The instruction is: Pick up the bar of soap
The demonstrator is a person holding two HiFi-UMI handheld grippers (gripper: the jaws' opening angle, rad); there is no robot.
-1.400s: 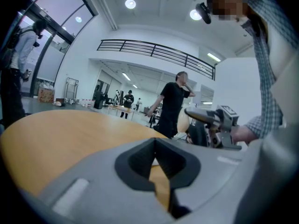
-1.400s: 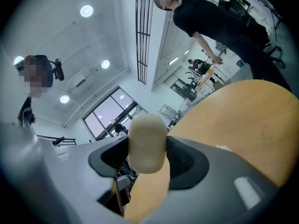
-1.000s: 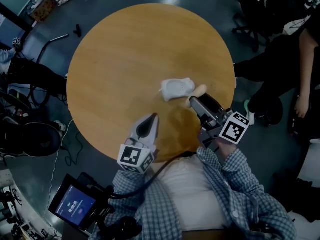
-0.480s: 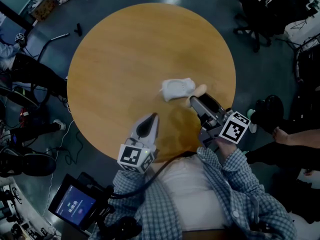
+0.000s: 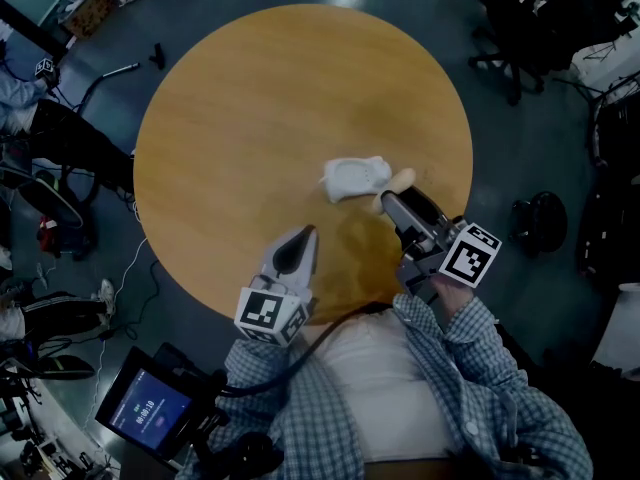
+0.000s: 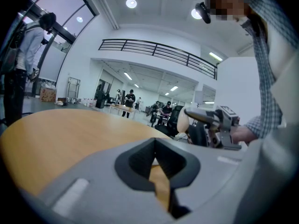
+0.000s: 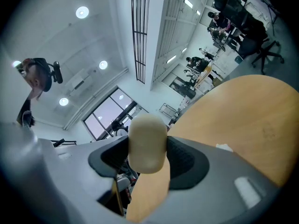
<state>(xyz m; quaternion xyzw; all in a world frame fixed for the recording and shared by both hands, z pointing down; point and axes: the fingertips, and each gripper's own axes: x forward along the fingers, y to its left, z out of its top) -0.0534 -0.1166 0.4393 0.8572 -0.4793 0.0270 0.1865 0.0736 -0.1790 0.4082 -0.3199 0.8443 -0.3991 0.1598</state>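
Note:
The beige bar of soap (image 5: 398, 180) is clamped between the pads of my right gripper (image 5: 390, 196), raised at the right side of the round wooden table (image 5: 250, 98). In the right gripper view the soap (image 7: 147, 143) fills the gap between both pads. A white soap dish (image 5: 353, 176) lies on the table just left of the soap. My left gripper (image 5: 303, 236) rests near the table's near edge, jaws together, holding nothing. In the left gripper view its tips (image 6: 155, 146) meet, and the right gripper with the soap (image 6: 183, 120) shows beyond.
A screen (image 5: 148, 410) glows on the floor at lower left. Office chairs (image 5: 510, 28) stand at upper right, and a dark round object (image 5: 535, 223) sits on the floor to the right. People's legs and cables (image 5: 40, 158) crowd the left floor.
Both grippers and the soap stay where they were. A person at the right of the table has walked out of view; people at the left have shifted.

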